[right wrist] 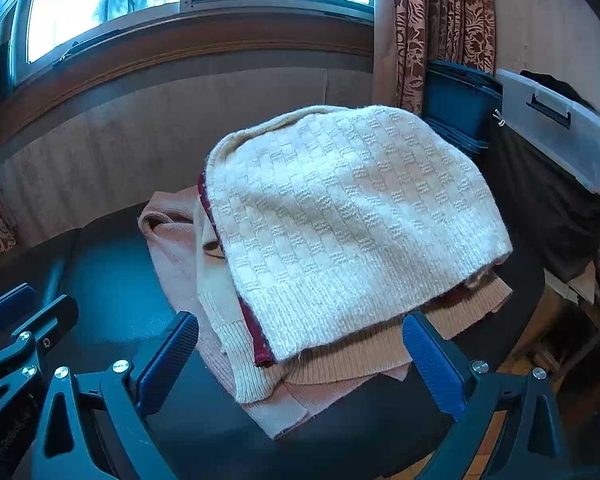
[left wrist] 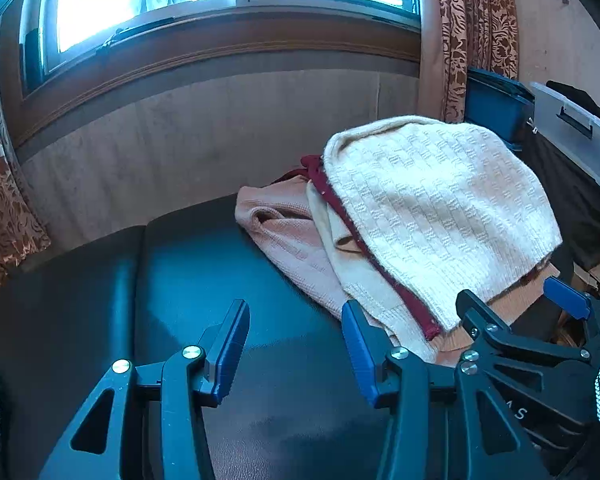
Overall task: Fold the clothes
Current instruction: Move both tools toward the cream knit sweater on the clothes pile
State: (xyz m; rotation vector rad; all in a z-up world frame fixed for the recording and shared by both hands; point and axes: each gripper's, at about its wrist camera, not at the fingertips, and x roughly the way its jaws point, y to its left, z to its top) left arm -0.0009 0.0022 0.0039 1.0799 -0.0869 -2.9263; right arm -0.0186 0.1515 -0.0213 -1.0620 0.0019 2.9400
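- Black padded bench (left wrist: 260, 248): the widest surface in both views; it carries the clothes on its right portion, while the left portion, ahead of the left gripper, shows bare upholstery.
- Stack of knitwear (right wrist: 300, 360): several garments piled flat on the bench. It sits ahead and to the right of the left gripper and squarely ahead of the right gripper, whose fingers straddle its near edge. By the look of it, the right gripper is the nearer of the two.
- Cream basket-weave sweater (right wrist: 340, 220): the top layer, lying as a compact folded rectangle. Its long axis runs from the near ribbed hem away toward the window wall, slightly slanted to the right. Whether it was folded in this session cannot be told.
- Pink knit garment (left wrist: 288, 240): the lowest layer, sticking out to the left of the stack, with one rolled opening showing.
- Tan ribbed garment (right wrist: 452, 312): lies under the cream sweater and shows at the near right corner.
- Maroon trim (left wrist: 400, 292): a narrow edge running along the stack's left side, between the layers.
- Left gripper (left wrist: 296, 344): fingers spread apart, holding nothing, over the bare bench.
- Right gripper (right wrist: 300, 356): fingers spread wide, holding nothing.
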